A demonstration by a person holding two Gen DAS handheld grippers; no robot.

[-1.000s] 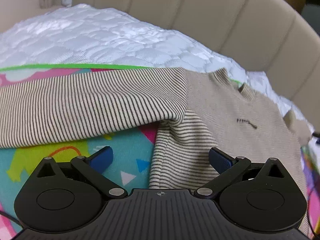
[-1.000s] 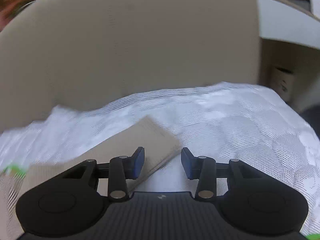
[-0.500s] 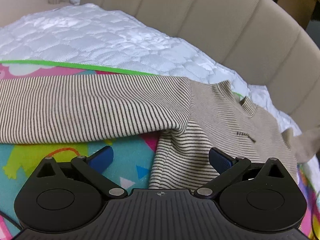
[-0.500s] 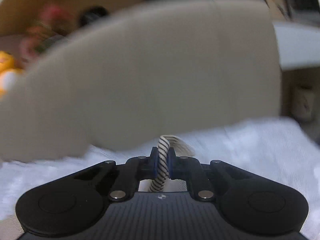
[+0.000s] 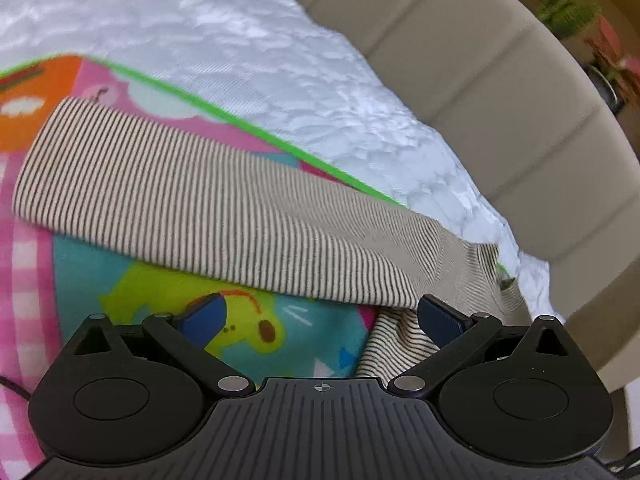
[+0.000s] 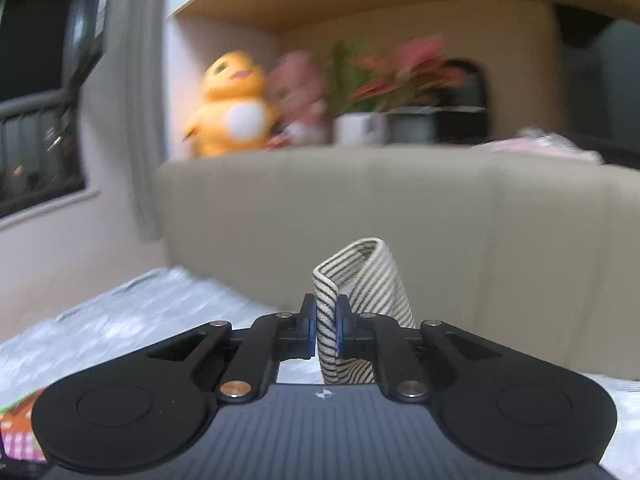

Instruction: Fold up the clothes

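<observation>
Our right gripper (image 6: 325, 330) has its fingers (image 6: 307, 328) pressed together on a folded edge of the striped sweater (image 6: 362, 280). The pinched fabric stands up between the blue pads and loops over to the right of them, above the white quilted mattress cover (image 6: 120, 320) and in front of the beige upholstered headboard (image 6: 440, 220). Behind the headboard, blurred, we see a yellow plush duck (image 6: 232, 108) and potted plants (image 6: 384, 92) on a shelf.

Our left gripper (image 5: 320, 314) has its fingers (image 5: 204, 314) spread wide and holds nothing. The sweater's long striped sleeve (image 5: 192, 204) lies flat across the colourful cartoon play mat (image 5: 168, 304), just beyond the fingertips, running from upper left down to the right. More striped cloth bunches under the right-hand finger, though we cannot tell if it touches. The mat's green border (image 5: 240, 120) meets the white cover on the bed.
</observation>
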